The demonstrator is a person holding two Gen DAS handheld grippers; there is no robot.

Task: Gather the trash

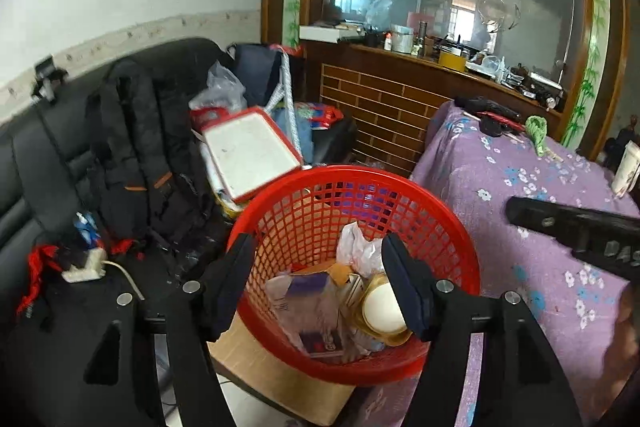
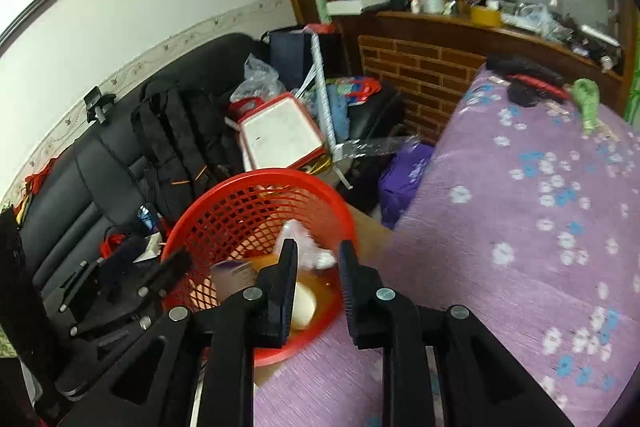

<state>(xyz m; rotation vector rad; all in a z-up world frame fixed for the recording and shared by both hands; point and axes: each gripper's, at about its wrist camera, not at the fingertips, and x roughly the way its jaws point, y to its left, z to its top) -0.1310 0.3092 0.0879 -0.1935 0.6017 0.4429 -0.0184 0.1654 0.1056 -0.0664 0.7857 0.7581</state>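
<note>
A red mesh basket [image 1: 452,227] stands on a cardboard box [image 1: 276,383] beside the purple-covered table [image 1: 532,187]. It holds crumpled paper [image 1: 316,311], a white plastic bag [image 1: 356,247] and a gold lidded cup [image 1: 384,311]. My left gripper [image 1: 320,255] is open and empty, hovering over the basket. My right gripper [image 2: 318,259] is open and empty, above the basket's right rim [image 2: 256,179]; the white bag [image 2: 304,243] lies just beyond its fingertips. The right gripper also shows in the left wrist view [image 1: 576,227].
A black sofa [image 1: 44,167] on the left carries a backpack [image 1: 140,155], a red-edged white box [image 1: 252,155] and bags. On the table's far end lie a green item [image 1: 538,131] and black-and-red tools [image 1: 496,115]. A brick-patterned counter [image 1: 384,107] stands behind.
</note>
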